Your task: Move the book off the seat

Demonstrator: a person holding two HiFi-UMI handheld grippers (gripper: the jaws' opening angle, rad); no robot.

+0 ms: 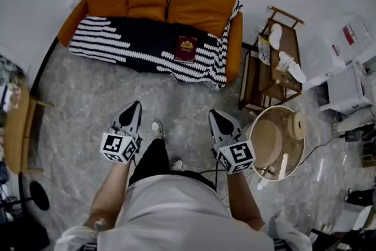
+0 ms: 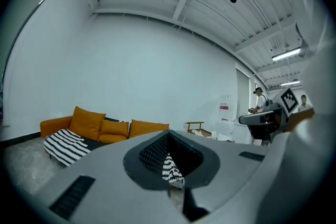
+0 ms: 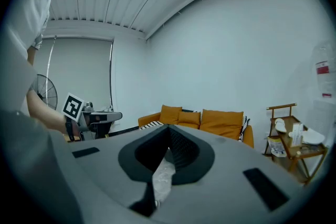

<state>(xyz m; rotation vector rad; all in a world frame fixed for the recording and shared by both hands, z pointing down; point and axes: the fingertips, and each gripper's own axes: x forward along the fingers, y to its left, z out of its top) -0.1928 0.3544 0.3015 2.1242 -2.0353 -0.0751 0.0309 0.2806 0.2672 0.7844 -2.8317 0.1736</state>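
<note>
Here, a person in a white shirt and black trousers stands on a grey marble-patterned floor, holding a grey two-jaw gripper in each hand. The left gripper and the right gripper point ahead, well apart on either side of the person's legs. Each has its jaws drawn together to a point, with nothing between them. Near the right gripper stands a round pale-rimmed table. Beyond it, a dark wooden rack carries white slippers. Farther ahead, against the white wall, sits an orange fabric sofa draped with a black-and-white striped throw. The maroon hardback book with a gold emblem lies flat on that throw on the seat. It is toward the sofa's right end, in front of the largest orange back cushion, and well apart from both grippers.
</note>
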